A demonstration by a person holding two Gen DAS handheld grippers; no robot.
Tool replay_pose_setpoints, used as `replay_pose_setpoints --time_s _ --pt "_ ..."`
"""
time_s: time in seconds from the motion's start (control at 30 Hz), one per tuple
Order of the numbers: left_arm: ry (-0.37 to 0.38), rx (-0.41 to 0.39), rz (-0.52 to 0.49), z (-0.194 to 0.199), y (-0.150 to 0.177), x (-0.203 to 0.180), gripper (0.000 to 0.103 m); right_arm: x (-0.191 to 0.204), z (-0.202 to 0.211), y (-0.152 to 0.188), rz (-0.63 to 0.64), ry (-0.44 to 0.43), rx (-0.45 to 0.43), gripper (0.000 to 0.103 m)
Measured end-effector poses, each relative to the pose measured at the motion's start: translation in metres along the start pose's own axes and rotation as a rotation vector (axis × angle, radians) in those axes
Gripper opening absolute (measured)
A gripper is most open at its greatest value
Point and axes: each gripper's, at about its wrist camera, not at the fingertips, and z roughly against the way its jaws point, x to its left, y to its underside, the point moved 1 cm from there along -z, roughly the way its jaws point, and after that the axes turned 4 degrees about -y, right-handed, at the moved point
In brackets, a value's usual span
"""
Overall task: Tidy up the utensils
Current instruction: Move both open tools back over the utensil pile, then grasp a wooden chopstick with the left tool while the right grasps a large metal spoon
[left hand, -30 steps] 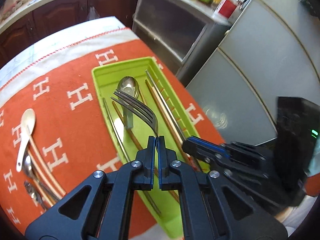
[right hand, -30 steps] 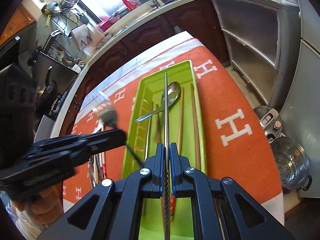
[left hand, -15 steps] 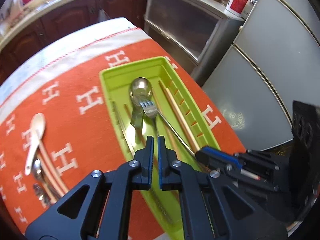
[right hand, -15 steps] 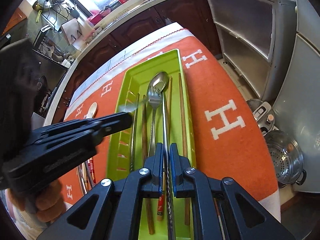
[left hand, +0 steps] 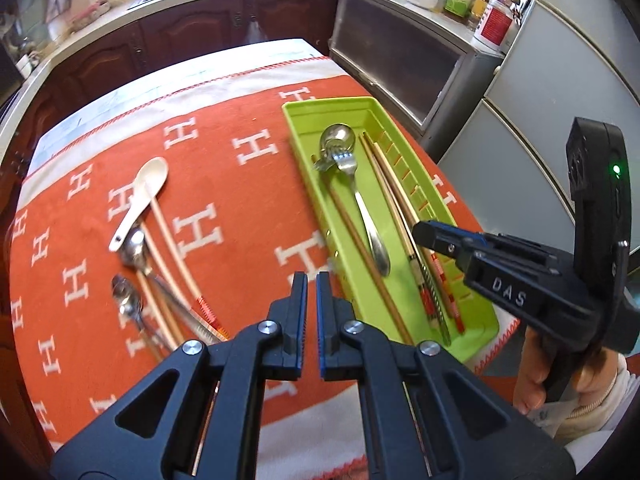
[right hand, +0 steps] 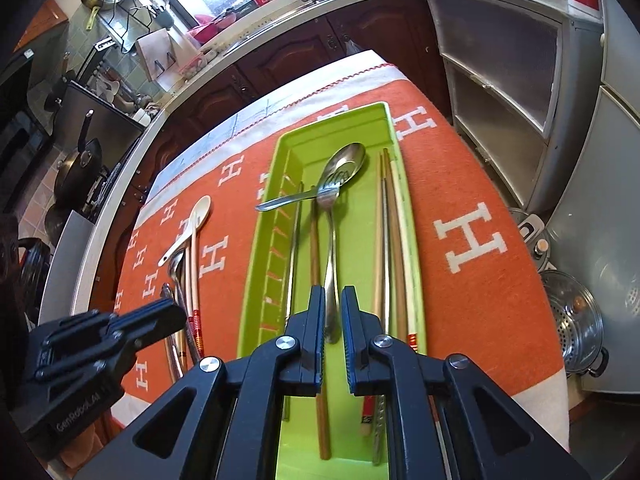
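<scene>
The left gripper [left hand: 311, 280] is closed and empty above the orange cloth [left hand: 248, 208]; the right gripper [right hand: 332, 300] stands slightly parted, empty. In the green plastic tray [right hand: 288, 152], the steel fork [right hand: 330, 240] lies lengthwise, tines on the far shiny spoon [right hand: 348, 160].

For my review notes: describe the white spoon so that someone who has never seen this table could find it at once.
Start at the orange cloth and look away from the green tray, to the loose pile of utensils lying on the cloth. The white spoon lies at the far end of that pile, bowl pointing away. It is the only white, matte piece there; the spoons beside it are shiny metal.
</scene>
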Motion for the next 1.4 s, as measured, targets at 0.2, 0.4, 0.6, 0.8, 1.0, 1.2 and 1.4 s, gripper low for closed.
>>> replay_pose_setpoints --time_s 0.2,0.4,0.6,0.8,1.0,1.2,1.4 --pt "-0.026 -0.024 0.033 0.014 0.019 0.011 0.001 0.016 0.006 0.008 0.031 0.0 0.008 0.011" --pt "-0.046 -0.031 0.081 0.024 0.036 0.029 0.001 0.035 0.008 0.019 0.076 0.001 0.028 0.011" --pt "-0.079 -0.051 0.127 0.033 0.048 0.052 0.006 0.054 0.01 0.026 0.126 0.0 0.032 0.016" --pt "-0.099 -0.089 0.211 0.044 0.063 0.084 0.037 0.081 0.007 0.029 0.182 -0.006 0.043 0.017" --pt "-0.107 -0.098 0.309 0.044 0.077 0.125 0.037 0.116 -0.003 0.032 0.253 -0.038 0.067 0.017" --pt "-0.126 -0.101 0.381 0.037 0.088 0.158 0.037 0.146 -0.024 0.025 0.287 -0.091 0.109 0.017" --pt "-0.118 -0.091 0.411 0.021 0.091 0.176 0.037 0.169 -0.058 0.018 0.331 -0.114 0.172 0.017"
